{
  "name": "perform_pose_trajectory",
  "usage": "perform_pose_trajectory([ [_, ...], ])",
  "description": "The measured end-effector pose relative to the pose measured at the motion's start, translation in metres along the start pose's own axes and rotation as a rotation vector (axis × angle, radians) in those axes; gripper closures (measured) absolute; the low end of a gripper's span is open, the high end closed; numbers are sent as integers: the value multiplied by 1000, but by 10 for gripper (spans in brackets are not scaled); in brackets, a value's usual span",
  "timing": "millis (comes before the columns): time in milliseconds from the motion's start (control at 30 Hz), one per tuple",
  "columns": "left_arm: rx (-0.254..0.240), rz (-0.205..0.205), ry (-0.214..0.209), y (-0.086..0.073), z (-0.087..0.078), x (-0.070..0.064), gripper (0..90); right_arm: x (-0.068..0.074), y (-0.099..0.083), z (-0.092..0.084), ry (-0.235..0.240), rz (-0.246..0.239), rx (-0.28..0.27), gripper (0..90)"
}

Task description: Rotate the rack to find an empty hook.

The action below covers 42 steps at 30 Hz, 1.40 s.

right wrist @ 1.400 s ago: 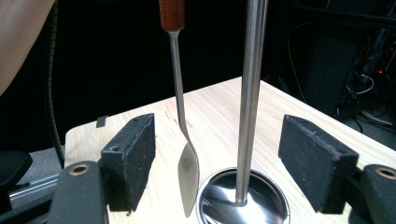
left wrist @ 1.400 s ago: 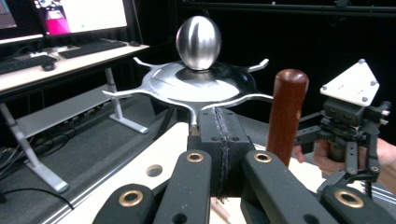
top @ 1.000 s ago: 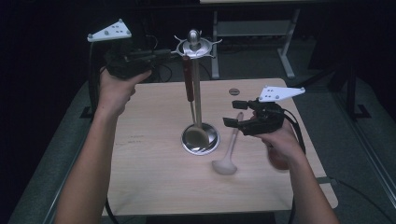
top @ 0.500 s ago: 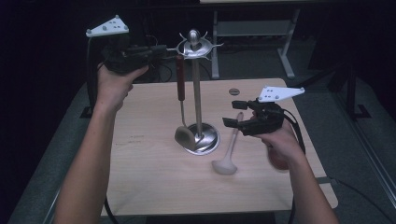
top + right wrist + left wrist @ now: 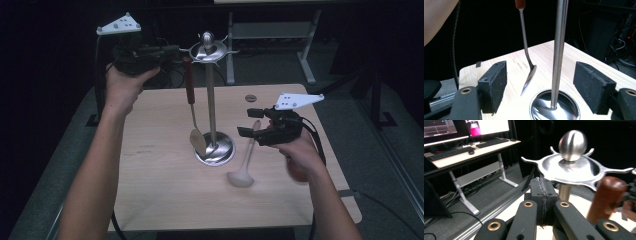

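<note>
Utensil stand (image 5: pixel 210 100) upright mid-desk (image 5: pixel 150 200); brown-handled spatula (image 5: pixel 192 110) hangs from its top disc, blade near base. White ladle (image 5: pixel 243 167) lies on desk right of base. Left claw (image 5: pixel 172 50) closed, empty, beside spatula handle. Right claw (image 5: pixel 248 122) open over ladle handle. Right gripper view: pole between jaws. Left gripper view: far monitors (image 5: pixel 461 127).

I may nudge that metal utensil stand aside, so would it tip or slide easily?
The utensil stand probably resists tipping somewhat: its round base is wide. Still, the pole is tall and thin, with the hook crown and a hanging wooden-handled spatula up high, so a high push might rock it. Polished metal on the smooth table may slide.
</note>
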<state>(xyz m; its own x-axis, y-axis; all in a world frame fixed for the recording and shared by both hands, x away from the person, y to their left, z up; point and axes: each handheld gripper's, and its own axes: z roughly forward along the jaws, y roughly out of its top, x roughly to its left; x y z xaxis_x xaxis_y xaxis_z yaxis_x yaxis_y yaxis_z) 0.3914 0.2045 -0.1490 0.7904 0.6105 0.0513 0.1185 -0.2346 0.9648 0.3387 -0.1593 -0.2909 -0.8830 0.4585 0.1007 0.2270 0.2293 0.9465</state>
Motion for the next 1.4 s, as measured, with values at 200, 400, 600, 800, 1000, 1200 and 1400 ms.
perform_pose_trajectory([
  [200,-12,4,-21,-3,-16,-13,900,0,0,1,-1,2,4,264],
  [400,-31,3,-71,-4,-26,-30,900,0,-1,3,3,4,8,264],
  [600,-26,22,-119,-2,-23,-46,900,0,-2,5,1,3,17,262],
  [800,-14,36,-137,0,-13,-56,900,0,-2,6,1,6,20,262],
  [1000,3,35,-111,-1,-7,-56,900,-1,-2,5,-1,7,15,262],
  [1200,5,32,-100,-3,-7,-52,900,-2,-3,6,-2,9,21,261],
  [1400,2,23,-83,-3,-9,-45,900,-2,-4,7,0,11,24,261],
])
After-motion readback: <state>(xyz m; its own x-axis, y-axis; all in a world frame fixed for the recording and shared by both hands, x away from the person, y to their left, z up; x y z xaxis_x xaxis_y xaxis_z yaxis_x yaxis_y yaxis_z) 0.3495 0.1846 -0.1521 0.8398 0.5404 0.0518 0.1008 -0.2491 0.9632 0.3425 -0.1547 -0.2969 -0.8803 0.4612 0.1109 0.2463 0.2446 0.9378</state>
